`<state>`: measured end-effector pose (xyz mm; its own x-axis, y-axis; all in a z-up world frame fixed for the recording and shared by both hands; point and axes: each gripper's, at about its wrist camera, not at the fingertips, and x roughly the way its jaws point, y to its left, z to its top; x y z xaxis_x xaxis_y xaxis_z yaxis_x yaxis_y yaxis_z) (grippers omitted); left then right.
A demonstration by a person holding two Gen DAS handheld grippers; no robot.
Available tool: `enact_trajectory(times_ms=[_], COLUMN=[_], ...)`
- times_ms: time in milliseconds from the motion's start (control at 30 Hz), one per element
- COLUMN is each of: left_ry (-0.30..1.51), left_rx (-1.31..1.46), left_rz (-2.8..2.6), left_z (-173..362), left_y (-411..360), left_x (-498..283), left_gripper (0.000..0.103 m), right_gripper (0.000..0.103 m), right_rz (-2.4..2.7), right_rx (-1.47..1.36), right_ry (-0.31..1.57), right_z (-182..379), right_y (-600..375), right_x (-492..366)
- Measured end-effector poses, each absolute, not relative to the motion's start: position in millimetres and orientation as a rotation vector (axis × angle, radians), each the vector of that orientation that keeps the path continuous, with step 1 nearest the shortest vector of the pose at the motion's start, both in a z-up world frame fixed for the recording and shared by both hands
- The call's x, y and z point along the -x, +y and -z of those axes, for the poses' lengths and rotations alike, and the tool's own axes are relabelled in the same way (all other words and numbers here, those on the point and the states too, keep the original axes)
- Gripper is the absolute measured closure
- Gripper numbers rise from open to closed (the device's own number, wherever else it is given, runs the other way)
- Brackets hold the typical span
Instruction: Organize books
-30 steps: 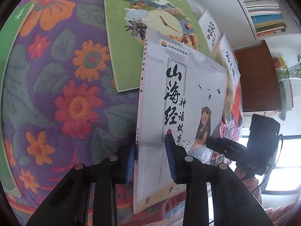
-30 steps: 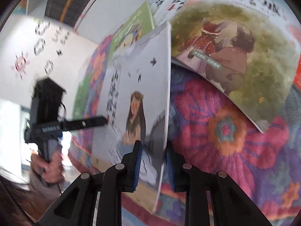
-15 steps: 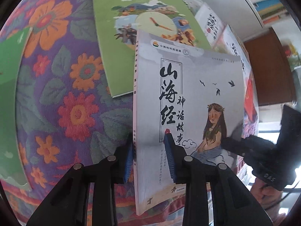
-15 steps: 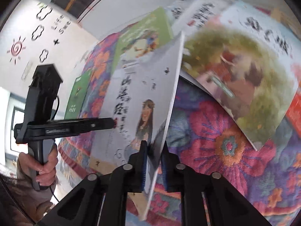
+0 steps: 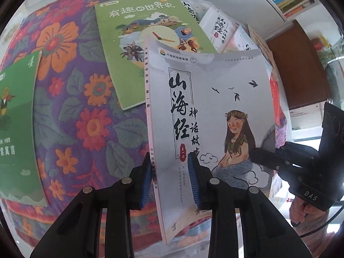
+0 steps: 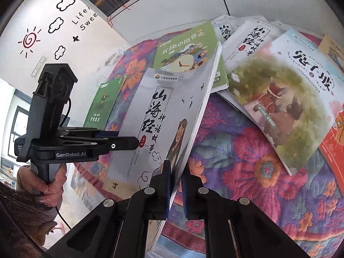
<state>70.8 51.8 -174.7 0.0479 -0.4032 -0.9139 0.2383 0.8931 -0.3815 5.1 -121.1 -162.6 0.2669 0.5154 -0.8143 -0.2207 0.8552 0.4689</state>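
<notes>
The whole scene sits on a floral cloth (image 5: 71, 116), purple with big orange and red flowers, covering everything the books lie on. Up behind it there's a white shelf (image 6: 150, 6) with rows of book spines, and a white wall with a red sun doodle (image 6: 29, 39) plus some cloud outlines.

Biggest book in play is the grey 山海经 book (image 5: 210, 116), the one with a long-haired girl and a few black birds on the cover. It's lifted off the cloth, standing roughly on edge and tilted, with both grippers on it. The left gripper (image 5: 171, 178) has its blue pads on either side of the spine edge near the bottom, jaws closed down on the book. The right gripper (image 6: 176, 185) has the opposite page edge between its fingers, jaws narrow and pinching the book as well.

Flat on the cloth behind it is the light green 有趣的世界史 book (image 5: 146, 30) with a clock on the cover; the grey book overlaps its lower corner in the left wrist view. Off to the right is a loose pile: a rabbit picture book (image 6: 286, 99) on top, another 山海经 volume (image 6: 249, 40) tucked under it, and a red book (image 6: 335, 133) at the edge. A dark green book (image 5: 15, 129) with a "4" lies on the far left of the cloth, well apart from the rest.
</notes>
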Motion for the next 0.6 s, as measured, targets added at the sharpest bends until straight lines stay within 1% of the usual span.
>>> enact_trajectory(times_ms=[233, 600], left_ry=[1.396, 1.353], left_rx=[0.110, 0.139], left_rz=[0.487, 0.459], left_z=[159, 142], left_y=[62, 109], left_x=[-75, -81], left_gripper=[0.075, 0.075], right_gripper=[0.094, 0.094], right_rz=[-0.507, -0.531], right_rx=[-0.312, -0.305], right_ry=[1.202, 1.189], right_z=[155, 135], right_y=[-111, -68], right_x=[-10, -26])
